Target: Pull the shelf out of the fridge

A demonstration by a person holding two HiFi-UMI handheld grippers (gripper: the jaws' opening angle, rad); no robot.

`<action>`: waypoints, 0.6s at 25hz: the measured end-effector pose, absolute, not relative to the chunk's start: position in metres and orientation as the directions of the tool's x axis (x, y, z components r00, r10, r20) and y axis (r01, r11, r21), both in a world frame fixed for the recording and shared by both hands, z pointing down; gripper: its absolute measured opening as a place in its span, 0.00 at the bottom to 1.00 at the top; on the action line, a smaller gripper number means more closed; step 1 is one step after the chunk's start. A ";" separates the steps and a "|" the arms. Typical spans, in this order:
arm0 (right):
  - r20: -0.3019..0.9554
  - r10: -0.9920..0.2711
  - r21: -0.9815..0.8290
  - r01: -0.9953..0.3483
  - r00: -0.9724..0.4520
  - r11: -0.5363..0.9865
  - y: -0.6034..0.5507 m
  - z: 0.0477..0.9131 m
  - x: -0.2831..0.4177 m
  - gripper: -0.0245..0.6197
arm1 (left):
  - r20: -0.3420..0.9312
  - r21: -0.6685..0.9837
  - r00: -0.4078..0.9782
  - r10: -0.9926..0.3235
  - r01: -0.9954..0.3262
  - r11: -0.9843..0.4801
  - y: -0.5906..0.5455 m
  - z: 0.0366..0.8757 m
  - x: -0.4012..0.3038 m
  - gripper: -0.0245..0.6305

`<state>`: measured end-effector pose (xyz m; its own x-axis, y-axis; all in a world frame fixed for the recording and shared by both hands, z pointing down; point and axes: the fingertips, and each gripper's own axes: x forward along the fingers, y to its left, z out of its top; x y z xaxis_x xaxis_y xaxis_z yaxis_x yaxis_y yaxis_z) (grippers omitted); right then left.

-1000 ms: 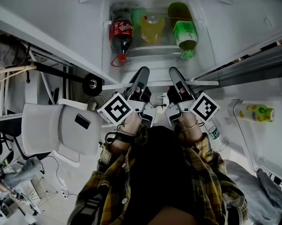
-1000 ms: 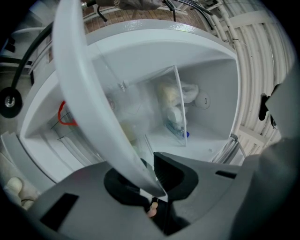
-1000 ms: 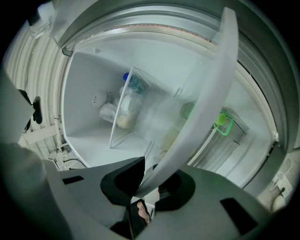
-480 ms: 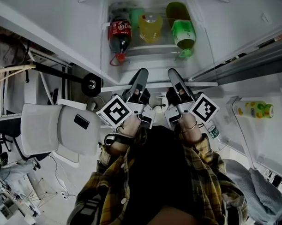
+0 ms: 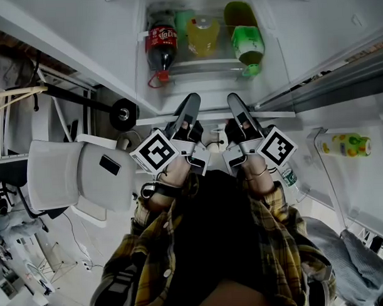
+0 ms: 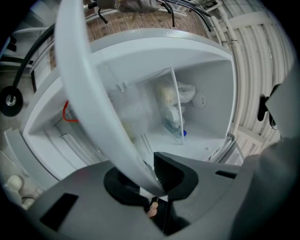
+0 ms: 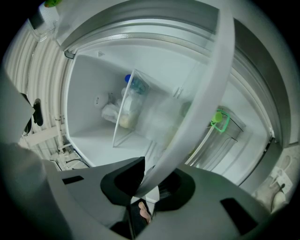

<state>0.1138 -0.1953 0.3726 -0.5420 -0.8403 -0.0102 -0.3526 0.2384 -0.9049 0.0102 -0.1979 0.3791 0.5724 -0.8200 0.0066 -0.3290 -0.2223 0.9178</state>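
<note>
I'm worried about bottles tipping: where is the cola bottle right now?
Head view: the cola bottle is leftmost of the bottles in the fridge, left of the yellow bottle, beyond the left hand-held gripper.

Plaid sleeves and two grey grippers with marker cubes

In the lower half of the head view the person wears a yellow-and-black plaid shirt (image 5: pixel 279 240) over a dark front. A dark strap (image 5: pixel 156 188) circles the wrist left of centre, and a thin band (image 5: pixel 258 173) circles the one right of centre. At the frame's middle, the left gripper (image 5: pixel 192 98) and right gripper (image 5: pixel 233 99) are slim grey wedges. Each carries a white cube (image 5: pixel 156 152) printed with black square markers. The gripper views show black ribbed pads (image 6: pixel 165 174).
</note>
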 end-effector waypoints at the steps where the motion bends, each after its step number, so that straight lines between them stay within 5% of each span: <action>1: -0.011 -0.840 -0.906 -0.351 -0.542 0.238 -0.195 0.373 0.114 0.15 | -0.003 0.918 0.575 -0.818 -0.323 -0.230 -0.198 0.378 0.011 0.13; 15: -0.014 -0.840 -0.914 -0.335 -0.542 0.231 -0.188 0.373 0.113 0.15 | 0.064 0.918 0.560 -0.826 -0.358 -0.171 -0.188 0.388 0.006 0.13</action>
